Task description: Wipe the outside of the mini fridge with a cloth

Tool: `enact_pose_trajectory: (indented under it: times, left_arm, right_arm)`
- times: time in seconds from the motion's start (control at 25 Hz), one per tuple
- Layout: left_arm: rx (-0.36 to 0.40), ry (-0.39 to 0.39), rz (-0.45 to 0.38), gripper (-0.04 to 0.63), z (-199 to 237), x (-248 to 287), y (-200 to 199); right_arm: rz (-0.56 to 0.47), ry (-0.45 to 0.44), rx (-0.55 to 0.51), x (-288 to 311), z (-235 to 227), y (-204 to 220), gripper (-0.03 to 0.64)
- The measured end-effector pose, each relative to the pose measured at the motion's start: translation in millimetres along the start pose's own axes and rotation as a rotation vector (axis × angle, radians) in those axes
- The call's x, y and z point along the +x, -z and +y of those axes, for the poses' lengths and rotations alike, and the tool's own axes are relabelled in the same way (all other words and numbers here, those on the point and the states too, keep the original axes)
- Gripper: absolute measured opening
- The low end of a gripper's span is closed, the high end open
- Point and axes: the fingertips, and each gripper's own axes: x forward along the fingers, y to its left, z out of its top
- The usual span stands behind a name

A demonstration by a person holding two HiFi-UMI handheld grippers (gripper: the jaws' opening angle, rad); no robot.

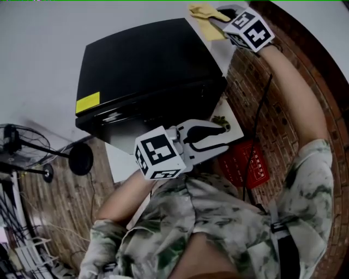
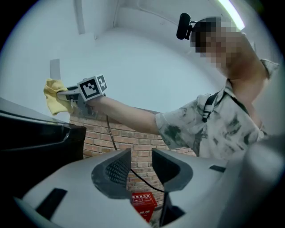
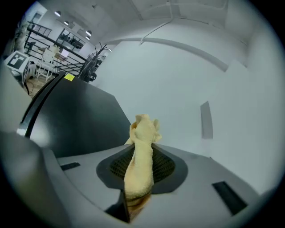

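Left claw (image 2: 141, 161) hangs narrowly parted, empty; right claw (image 1: 221, 15) pinches the cloth (image 3: 142, 133) just beside the mini fridge (image 1: 142, 65), so I judge wiping in hand: next, press it flat and sweep.

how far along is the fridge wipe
Done: the yellow cloth is clamped in the right gripper. In hand: it is held near the mini fridge at its far corner. To do: the wiping; no wiped patch is visible. The left gripper is open, empty.

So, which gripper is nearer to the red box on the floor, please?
Left. The left gripper hangs open above the red box, by the mini fridge's near edge; the right gripper, clamping the yellow cloth, is up at its far corner.
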Motion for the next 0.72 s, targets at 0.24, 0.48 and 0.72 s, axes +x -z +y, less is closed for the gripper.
enact_pose_trajectory:
  times: [0.24,0.48,0.72]
  left_arm:
    - [-0.032,-0.132,-0.012,0.138,39,64,13]
    - [-0.044,-0.219,-0.003,0.138,56,105,20]
    - [-0.068,-0.317,0.017,0.138,72,123,38]
  right_arm:
    - [-0.138,-0.087,0.123,30,2,41,0.097]
    - [-0.231,-0.16,0.197,59,23,66,0.097]
    - [-0.271,-0.226,0.255,94,48,91,0.097]
